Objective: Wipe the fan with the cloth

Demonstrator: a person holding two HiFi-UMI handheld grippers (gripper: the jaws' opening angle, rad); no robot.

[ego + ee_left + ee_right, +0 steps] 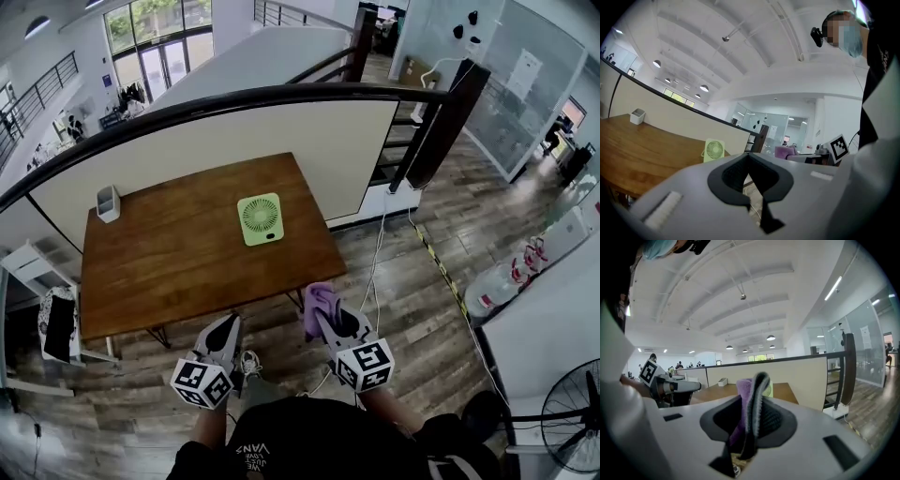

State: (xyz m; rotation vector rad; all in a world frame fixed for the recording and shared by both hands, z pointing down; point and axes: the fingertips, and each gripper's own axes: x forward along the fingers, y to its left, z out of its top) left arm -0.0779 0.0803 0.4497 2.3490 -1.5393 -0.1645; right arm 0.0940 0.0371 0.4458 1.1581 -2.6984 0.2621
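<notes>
Two grippers, one fan, and hardly any text to read. The only lettering I can make out is "VANS" on the person's dark top at the bottom of the head view, and the smaller lines above it are too tiny to read. The marker cubes carry only black and white square patterns.

The right gripper is clamped on a purple cloth, which is bunched up and pokes out past the jaw tips. The left gripper has its jaws pressed together with nothing between them.

The fan is a small pale green one, a square housing with rounded corners and a round grille. It sits on the wooden table towards the far right, well apart from both grippers. In the right gripper view it's almost entirely hidden behind the cloth, with just a green sliver showing. The left gripper view shows it upright, front facing the person.

A white container stands at the far left corner of the table. A big floor fan is cut off at the head view's bottom right.
</notes>
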